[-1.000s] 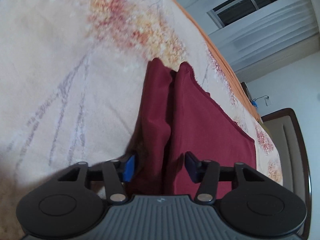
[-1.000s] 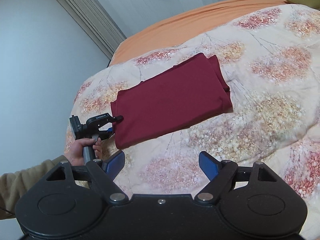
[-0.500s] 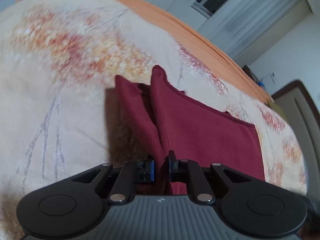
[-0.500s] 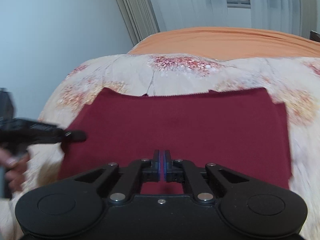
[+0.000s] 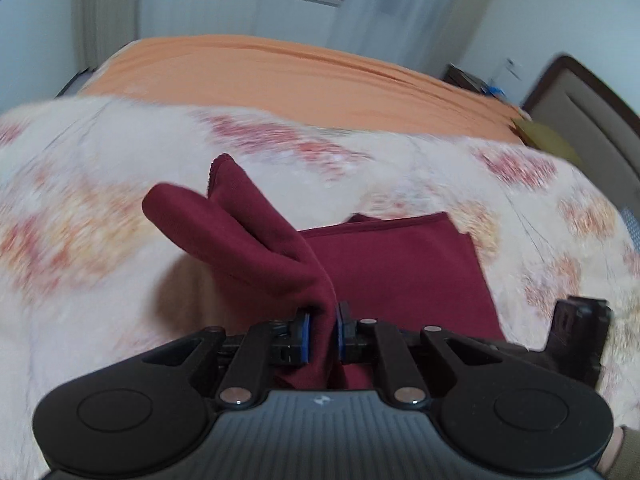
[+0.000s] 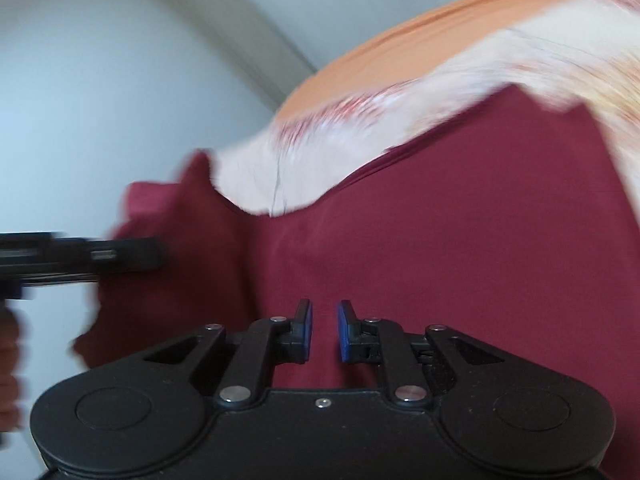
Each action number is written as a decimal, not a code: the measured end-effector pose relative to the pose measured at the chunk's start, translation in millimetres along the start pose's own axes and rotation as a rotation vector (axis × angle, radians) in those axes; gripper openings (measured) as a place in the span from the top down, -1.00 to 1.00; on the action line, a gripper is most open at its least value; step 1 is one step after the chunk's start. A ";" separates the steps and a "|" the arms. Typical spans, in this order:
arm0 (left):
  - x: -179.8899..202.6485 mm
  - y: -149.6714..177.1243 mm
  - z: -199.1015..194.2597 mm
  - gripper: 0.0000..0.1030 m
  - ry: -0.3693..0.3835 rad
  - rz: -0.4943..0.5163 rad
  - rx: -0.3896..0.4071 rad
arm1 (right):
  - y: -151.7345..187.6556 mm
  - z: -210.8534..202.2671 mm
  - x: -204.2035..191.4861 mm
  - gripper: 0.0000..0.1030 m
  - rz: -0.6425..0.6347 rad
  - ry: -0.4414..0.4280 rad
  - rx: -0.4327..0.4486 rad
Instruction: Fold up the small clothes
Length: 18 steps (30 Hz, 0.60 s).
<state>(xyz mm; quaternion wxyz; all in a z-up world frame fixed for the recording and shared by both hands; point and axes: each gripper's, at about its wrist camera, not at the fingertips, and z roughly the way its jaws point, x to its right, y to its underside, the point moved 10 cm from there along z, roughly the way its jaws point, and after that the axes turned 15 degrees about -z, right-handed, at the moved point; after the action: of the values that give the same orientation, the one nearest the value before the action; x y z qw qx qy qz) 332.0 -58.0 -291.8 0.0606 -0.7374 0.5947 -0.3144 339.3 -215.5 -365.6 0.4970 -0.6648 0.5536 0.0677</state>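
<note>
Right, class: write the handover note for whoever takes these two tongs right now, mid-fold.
Left tongs: shut on a bunched edge of the maroon garment, lifted off the floral quilt.
Right tongs: pads slightly apart over the garment; whether they pinch cloth is unclear.
Done: the garment's far part lies flat on the quilt.
Left: carry the lifted edge across, lay it down, smooth, release.
</note>
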 end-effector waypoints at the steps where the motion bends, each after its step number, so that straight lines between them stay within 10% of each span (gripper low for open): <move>1: 18.3 -0.6 11.9 0.76 -0.004 0.029 -0.015 | 1.6 -12.4 9.1 0.68 0.033 0.001 0.015; 9: 83.9 37.0 98.6 0.65 -0.096 0.115 -0.157 | 30.2 -45.0 64.8 0.52 0.289 -0.042 0.045; 13: 86.4 37.3 85.4 -0.02 -0.070 0.115 -0.140 | 28.9 -45.8 77.5 0.38 0.445 -0.113 0.095; 18: 72.9 19.3 45.0 -0.20 -0.002 0.014 -0.069 | 3.7 -30.7 77.9 0.15 0.422 -0.135 0.090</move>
<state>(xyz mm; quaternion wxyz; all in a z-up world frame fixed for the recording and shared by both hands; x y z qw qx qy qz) 346.9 -143.1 -308.0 0.0381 -0.7352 0.6103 -0.2926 351.7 -289.8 -402.4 0.5369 -0.5053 0.6484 0.1897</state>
